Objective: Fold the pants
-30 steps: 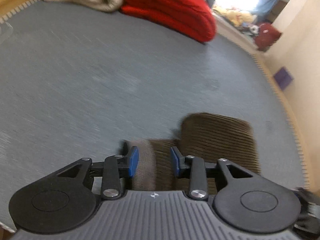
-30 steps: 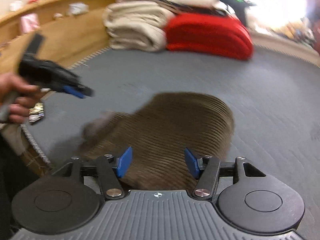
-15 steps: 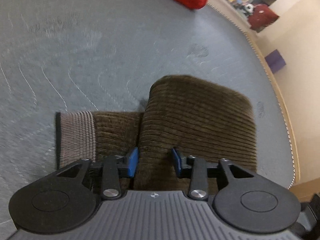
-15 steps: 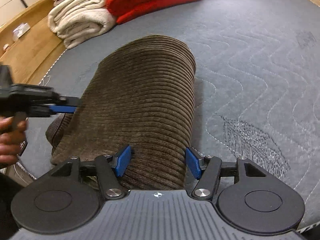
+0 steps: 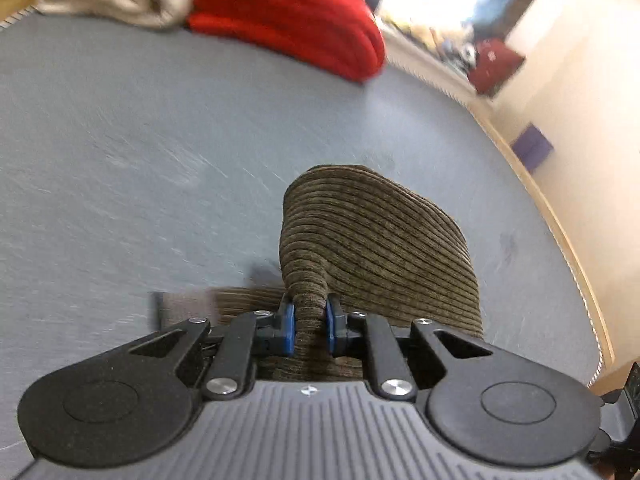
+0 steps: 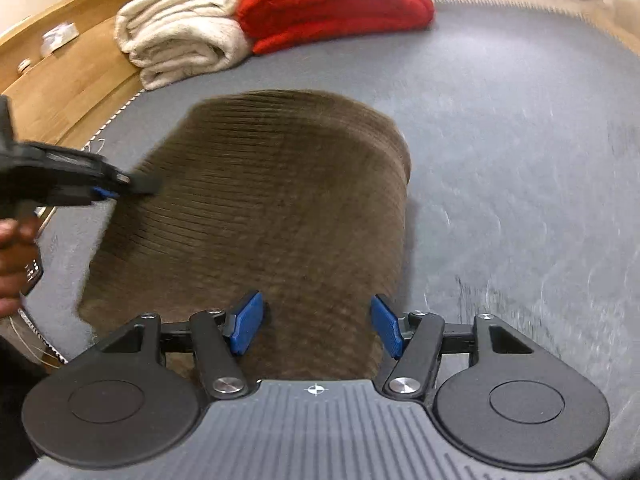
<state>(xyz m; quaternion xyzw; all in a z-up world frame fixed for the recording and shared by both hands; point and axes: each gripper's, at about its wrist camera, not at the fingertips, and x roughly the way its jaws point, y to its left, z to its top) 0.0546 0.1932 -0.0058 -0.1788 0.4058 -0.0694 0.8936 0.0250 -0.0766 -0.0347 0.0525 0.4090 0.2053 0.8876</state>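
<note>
Brown corduroy pants [image 5: 380, 240] lie folded on the grey quilted mattress [image 5: 140, 140]. My left gripper [image 5: 311, 326] is shut on a bunched edge of the pants and lifts it; a lower layer with a paler waistband [image 5: 188, 304] shows to its left. In the right wrist view the pants [image 6: 272, 200] spread ahead of my right gripper [image 6: 316, 324], which is open with its blue pads just over the near end of the cloth. The left gripper [image 6: 72, 184] shows there at the pants' left edge.
A folded cream blanket [image 6: 180, 32] and a folded red blanket [image 6: 332, 0] sit at the far end of the mattress. A wooden bed frame [image 6: 60, 80] runs along the left. The mattress edge [image 5: 560, 240] lies close on the right of the pants.
My left gripper has closed on the pants' edge and raised it. My right gripper stays open over the near end of the pants.
</note>
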